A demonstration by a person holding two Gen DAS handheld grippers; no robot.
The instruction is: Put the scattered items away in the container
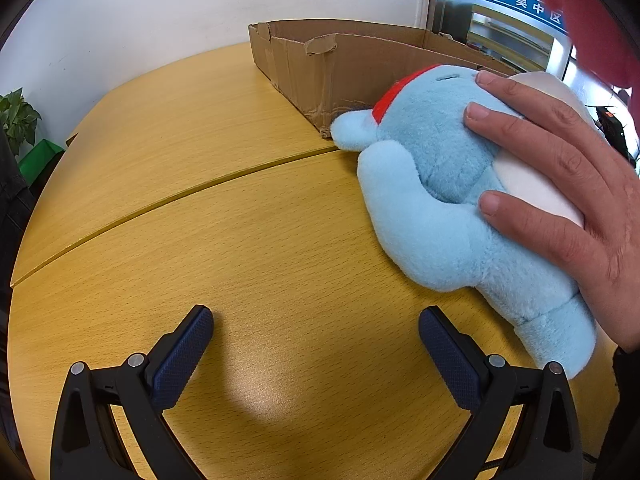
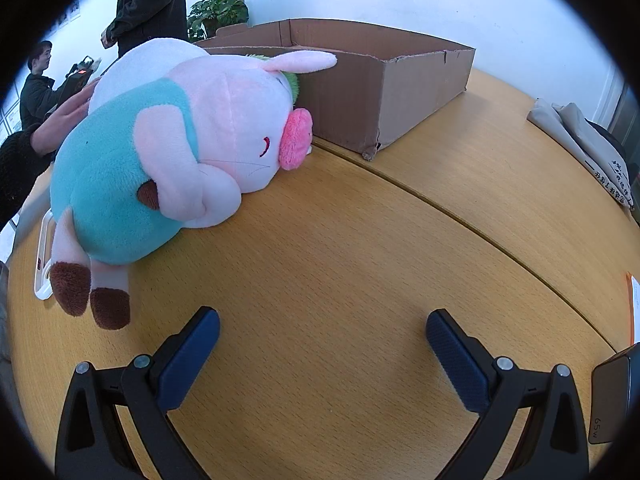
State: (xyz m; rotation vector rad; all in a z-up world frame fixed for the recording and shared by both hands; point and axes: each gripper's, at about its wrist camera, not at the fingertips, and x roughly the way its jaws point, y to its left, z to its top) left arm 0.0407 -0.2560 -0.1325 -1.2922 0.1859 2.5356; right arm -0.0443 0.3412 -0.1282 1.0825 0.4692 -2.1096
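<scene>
A: What is cut off or hard to make out?

B: In the left wrist view a bare hand (image 1: 560, 184) covers the right side of the light blue plush toy with a red collar (image 1: 448, 184), and its white belly runs under the palm. The far end of the shallow brown cardboard box (image 1: 320, 68) is hidden behind that toy at the upper right of the frame. In the right wrist view the pink plush pig in teal overalls (image 2: 168, 148) blocks the left part of the box (image 2: 384, 92).

A: How many of each?

B: Two plush toys, one per view, one box. Both lie on the yellow wooden bench (image 1: 260, 220), outside the box, at its near wall.

A: And the fingers?

B: The left gripper (image 1: 316, 344) is spread wide over bare bench, holding nothing. The right gripper (image 2: 323, 344) is likewise wide and empty.

A: Anything only one view shows?

B: Only the right view shows two people standing at upper left and a potted green plant (image 2: 218, 10) behind the box.
</scene>
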